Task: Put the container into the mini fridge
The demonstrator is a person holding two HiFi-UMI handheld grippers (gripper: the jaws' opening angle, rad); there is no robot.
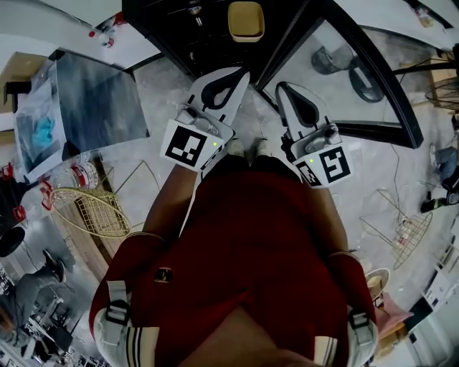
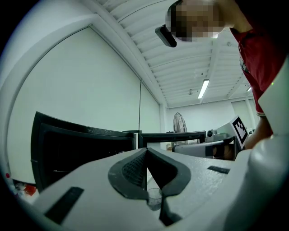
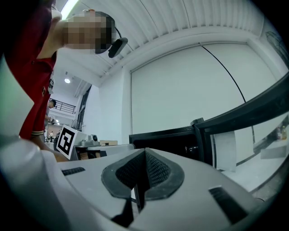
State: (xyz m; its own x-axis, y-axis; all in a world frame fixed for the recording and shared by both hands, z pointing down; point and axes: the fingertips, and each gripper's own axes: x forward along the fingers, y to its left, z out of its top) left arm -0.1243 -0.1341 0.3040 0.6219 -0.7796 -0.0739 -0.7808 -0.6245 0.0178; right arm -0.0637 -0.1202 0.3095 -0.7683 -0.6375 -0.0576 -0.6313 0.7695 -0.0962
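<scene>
A yellow container [image 1: 246, 20] sits inside the black mini fridge [image 1: 188, 32], whose glass door [image 1: 344, 72] stands swung open to the right. My left gripper [image 1: 240, 74] is held up in front of the fridge, below the container and apart from it, shut with nothing between its pads. My right gripper [image 1: 282, 87] is beside it near the door's edge, also shut and holding nothing. In the left gripper view the closed left gripper [image 2: 146, 151] points past the fridge [image 2: 81, 149]. The right gripper view has the closed right gripper [image 3: 144, 151] facing the fridge [image 3: 167, 140].
A dark-topped box [image 1: 93, 100] stands at the left, with a wire basket [image 1: 93, 211] below it. Another wire basket [image 1: 405, 233] lies on the floor at the right. A standing fan [image 2: 179, 122] is in the far background.
</scene>
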